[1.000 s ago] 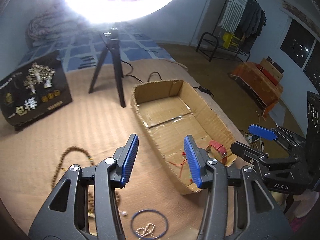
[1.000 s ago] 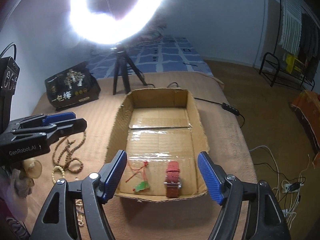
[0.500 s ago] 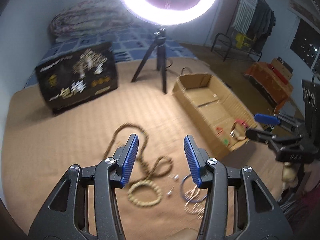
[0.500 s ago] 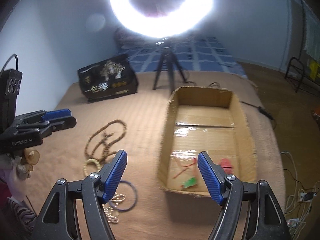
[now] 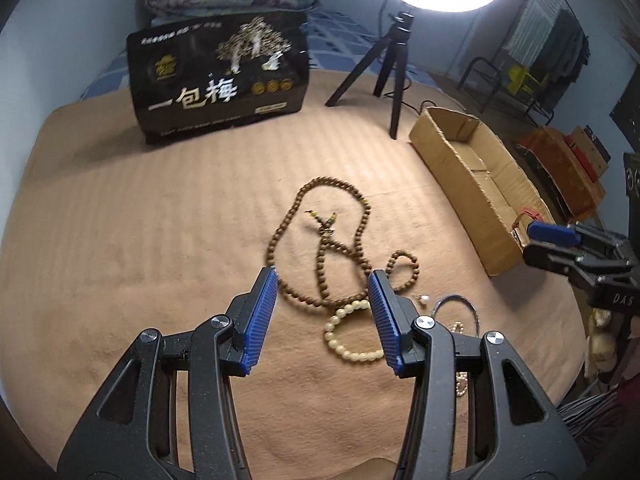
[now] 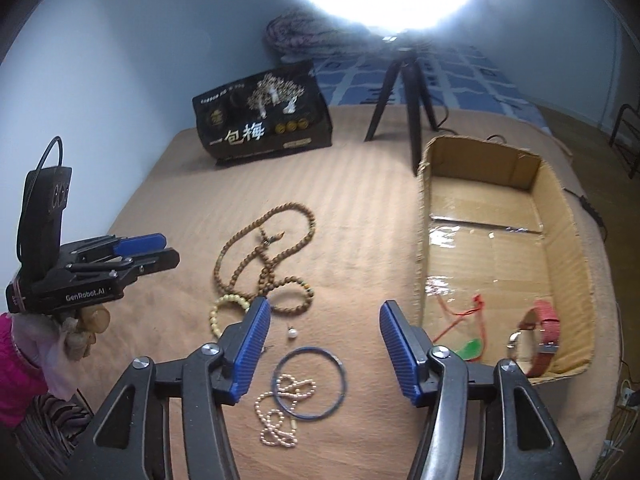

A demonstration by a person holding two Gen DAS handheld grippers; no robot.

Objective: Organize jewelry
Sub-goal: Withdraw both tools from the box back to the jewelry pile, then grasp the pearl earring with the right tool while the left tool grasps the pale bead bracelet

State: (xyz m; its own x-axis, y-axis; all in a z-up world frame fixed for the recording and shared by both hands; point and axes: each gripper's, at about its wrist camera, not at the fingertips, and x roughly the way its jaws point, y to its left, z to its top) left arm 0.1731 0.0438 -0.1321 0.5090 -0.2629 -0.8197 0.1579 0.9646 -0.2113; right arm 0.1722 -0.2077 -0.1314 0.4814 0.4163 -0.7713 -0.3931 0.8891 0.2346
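Note:
Jewelry lies on the tan blanket: a long brown bead necklace (image 5: 320,236) (image 6: 260,248), a small brown bead bracelet (image 5: 404,272) (image 6: 294,296), a cream bead bracelet (image 5: 352,336) (image 6: 224,312), a blue bangle (image 6: 308,384) over a pearl strand (image 6: 280,412), and a loose pearl (image 6: 293,334). The cardboard box (image 6: 568,224) (image 5: 452,160) holds a red watch (image 6: 540,336) and a green pendant on red cord (image 6: 468,348). My left gripper (image 5: 322,312) is open above the bead pile. My right gripper (image 6: 324,344) is open above the bangle.
A black printed bag (image 5: 220,76) (image 6: 264,124) stands at the back. A ring light on a tripod (image 5: 392,52) (image 6: 404,92) stands beside the box's far end. Cables and clutter lie on the floor to the right.
Both grippers have swung left, away from the box and over the loose jewelry. Both stayed open and empty.

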